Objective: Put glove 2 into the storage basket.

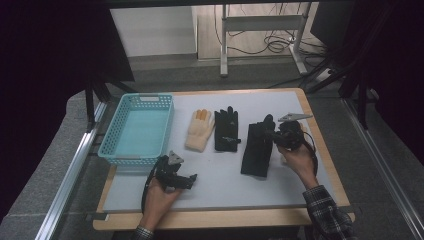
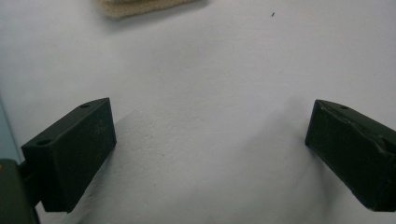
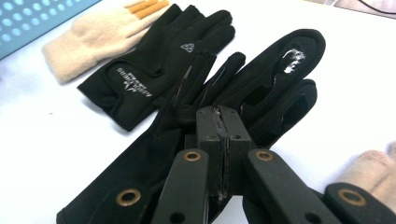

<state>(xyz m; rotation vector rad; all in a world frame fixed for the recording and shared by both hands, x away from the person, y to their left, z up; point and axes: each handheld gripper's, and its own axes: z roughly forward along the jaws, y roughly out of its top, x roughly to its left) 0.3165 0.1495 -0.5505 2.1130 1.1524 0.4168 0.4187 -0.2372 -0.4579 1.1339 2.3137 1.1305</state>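
A black fabric glove [image 3: 154,70] lying flat on the white desk, just right of a cream knitted glove, carries white print. Across its cuff runs a line of small white lettering, seen upside down and too blurred to read. On the back of this glove sits a small white shield-shaped logo, its detail unclear. A second, longer black glove [image 3: 261,79] bears a smeared white mark near a fingertip, not legible as writing.
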